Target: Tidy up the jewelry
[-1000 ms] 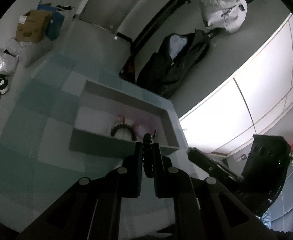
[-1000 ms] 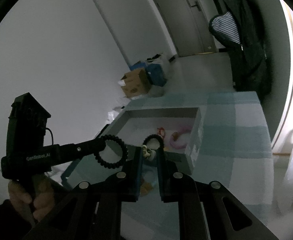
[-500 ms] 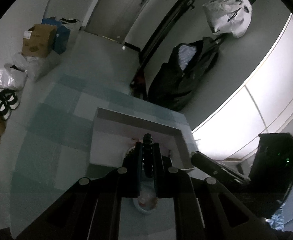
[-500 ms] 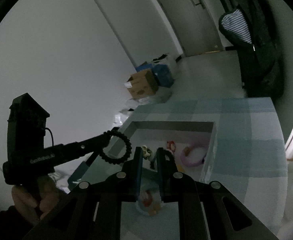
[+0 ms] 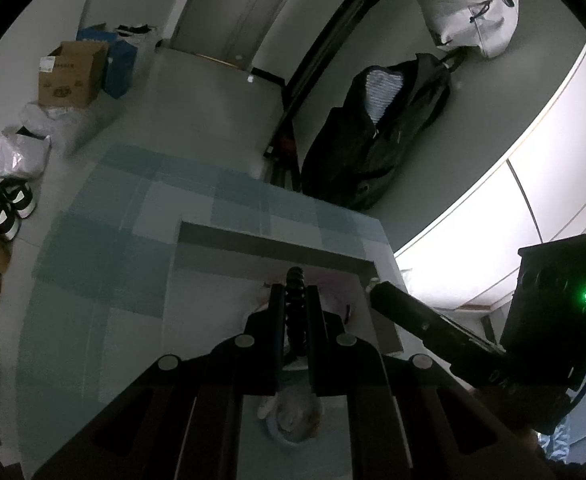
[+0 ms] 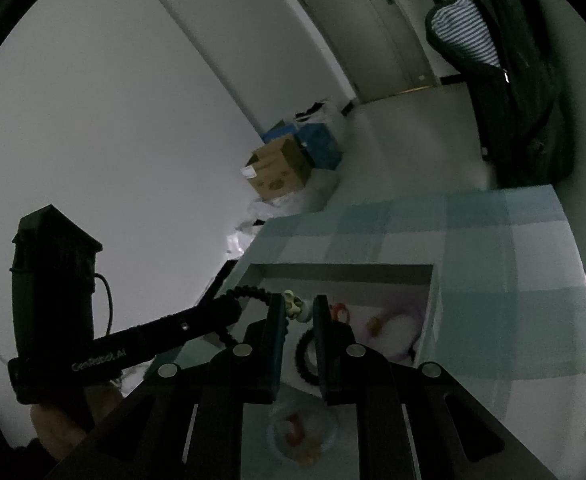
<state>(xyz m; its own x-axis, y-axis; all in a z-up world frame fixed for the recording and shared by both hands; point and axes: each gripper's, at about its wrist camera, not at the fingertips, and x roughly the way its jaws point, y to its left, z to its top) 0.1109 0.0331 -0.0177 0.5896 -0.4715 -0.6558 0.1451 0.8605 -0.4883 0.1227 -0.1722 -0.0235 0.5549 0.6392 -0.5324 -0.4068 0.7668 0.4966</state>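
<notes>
Above checked tablecloth [image 5: 105, 264], black beaded bracelet [image 5: 295, 304] between left hand-held gripper [image 5: 295, 300] fingers.

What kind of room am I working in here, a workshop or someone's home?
Most likely a home, by an entryway or hall. A dark coat hangs beside a door, shoes sit in a row on the floor, and a cardboard box stands against the wall. The work surface wears a checked tablecloth.

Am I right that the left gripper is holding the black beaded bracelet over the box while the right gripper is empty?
Not quite: the right gripper is not empty. The right wrist view shows it shut on a small pale trinket. The rest holds: the left gripper is shut on the black beaded bracelet over the box.
</notes>
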